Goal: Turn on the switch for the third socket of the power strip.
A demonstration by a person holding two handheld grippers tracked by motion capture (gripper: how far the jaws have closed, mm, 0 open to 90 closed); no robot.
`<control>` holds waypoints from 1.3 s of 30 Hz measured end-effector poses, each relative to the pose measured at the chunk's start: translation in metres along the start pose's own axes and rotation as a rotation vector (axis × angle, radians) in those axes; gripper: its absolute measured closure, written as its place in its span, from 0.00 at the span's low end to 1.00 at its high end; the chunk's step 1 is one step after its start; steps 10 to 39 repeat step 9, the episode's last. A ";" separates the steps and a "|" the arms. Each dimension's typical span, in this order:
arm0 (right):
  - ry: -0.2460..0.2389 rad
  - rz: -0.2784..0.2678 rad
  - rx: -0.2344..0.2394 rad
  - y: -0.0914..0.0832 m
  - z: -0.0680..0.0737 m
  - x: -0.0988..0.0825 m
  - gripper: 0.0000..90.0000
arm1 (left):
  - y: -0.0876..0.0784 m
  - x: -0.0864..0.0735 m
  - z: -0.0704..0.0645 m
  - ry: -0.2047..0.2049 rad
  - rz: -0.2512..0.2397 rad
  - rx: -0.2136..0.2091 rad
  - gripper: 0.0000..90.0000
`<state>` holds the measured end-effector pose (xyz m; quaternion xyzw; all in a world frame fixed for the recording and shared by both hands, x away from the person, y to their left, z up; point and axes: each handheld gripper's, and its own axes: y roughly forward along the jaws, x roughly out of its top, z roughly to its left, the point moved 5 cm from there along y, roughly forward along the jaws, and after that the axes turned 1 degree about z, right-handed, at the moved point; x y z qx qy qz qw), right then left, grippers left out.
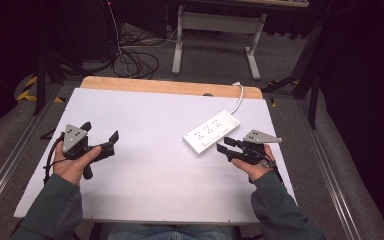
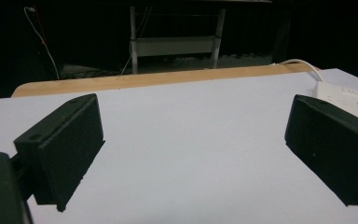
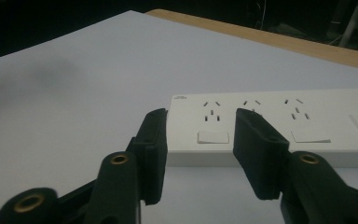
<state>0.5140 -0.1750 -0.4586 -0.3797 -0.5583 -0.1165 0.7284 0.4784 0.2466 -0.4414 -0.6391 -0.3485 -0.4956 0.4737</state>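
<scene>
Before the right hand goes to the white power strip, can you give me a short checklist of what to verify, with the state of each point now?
1. Right gripper jaws apart, nothing between them: ok.
2. Right gripper points at the power strip, near end in front of the jaws: ok.
3. Jaws touching the strip: not yet; a gap shows in the right gripper view.
4. Strip lies flat on the table, sockets up: ok.
5. Left gripper jaws wide open, empty, away from the strip: ok.
6. Strip's cord plugged in: cannot tell.
</scene>
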 end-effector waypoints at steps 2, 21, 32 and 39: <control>0.007 -0.004 0.004 0.001 0.001 0.000 0.52 | 0.000 0.000 0.000 0.002 0.000 0.000 0.05; 0.028 -0.023 0.014 0.002 0.001 0.002 0.22 | 0.001 0.000 0.000 -0.002 -0.001 -0.002 0.05; 0.028 -0.023 0.014 0.002 0.001 0.002 0.22 | 0.001 0.000 0.000 -0.002 -0.001 -0.002 0.05; 0.028 -0.023 0.014 0.002 0.001 0.002 0.22 | 0.001 0.000 0.000 -0.002 -0.001 -0.002 0.05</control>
